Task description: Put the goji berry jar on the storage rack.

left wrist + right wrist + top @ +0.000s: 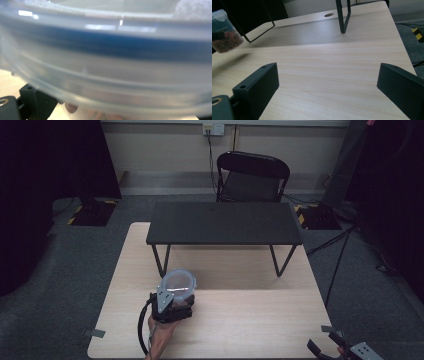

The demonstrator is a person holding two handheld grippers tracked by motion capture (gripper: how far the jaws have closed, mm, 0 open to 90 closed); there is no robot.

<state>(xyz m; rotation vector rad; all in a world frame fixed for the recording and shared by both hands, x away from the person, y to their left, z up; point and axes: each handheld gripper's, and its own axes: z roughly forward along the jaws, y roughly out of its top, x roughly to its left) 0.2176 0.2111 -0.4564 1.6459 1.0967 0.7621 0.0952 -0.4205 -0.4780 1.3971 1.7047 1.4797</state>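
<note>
High view: my left gripper (176, 296) is clamped on the clear lidded container (177, 283), held above the bench (250, 320) just in front of the black stand (224, 222). My right gripper (326, 343) hangs at the near right corner, jaws apart.

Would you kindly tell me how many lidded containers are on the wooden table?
1: a clear lidded container near the table's left front, held in the left gripper.

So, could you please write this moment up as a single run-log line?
left gripper: shut on lidded clear container, held above wooden table | right gripper: open, idle at table's near right corner | contents: reddish-brown, unidentifiable
</note>
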